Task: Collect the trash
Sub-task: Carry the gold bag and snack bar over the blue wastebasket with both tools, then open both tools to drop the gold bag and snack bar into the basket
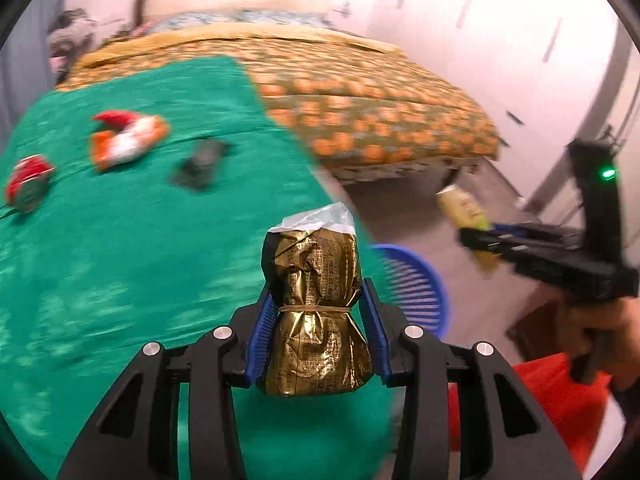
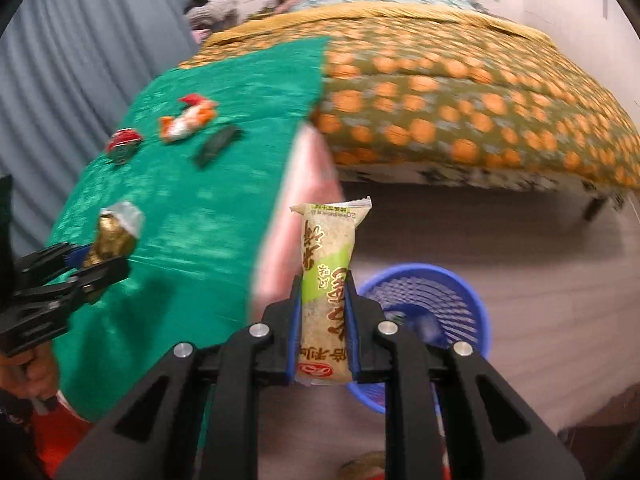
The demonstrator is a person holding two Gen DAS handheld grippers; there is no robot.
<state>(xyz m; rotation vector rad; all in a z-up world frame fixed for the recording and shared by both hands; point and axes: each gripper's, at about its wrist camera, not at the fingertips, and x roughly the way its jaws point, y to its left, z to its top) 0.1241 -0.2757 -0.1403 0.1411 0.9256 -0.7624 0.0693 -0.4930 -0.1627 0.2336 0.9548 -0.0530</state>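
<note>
Green cloth covers the counter [image 1: 120,260] beside a bed [image 2: 460,100]: my left tongs [image 1: 316,320] clamp a gold foil packet [image 1: 312,304] above its edge, my right tongs [image 2: 324,312] grip a green-and-tan snack wrapper [image 2: 326,280] over the blue basket [image 2: 460,292]; three scraps lie on the cloth
</note>
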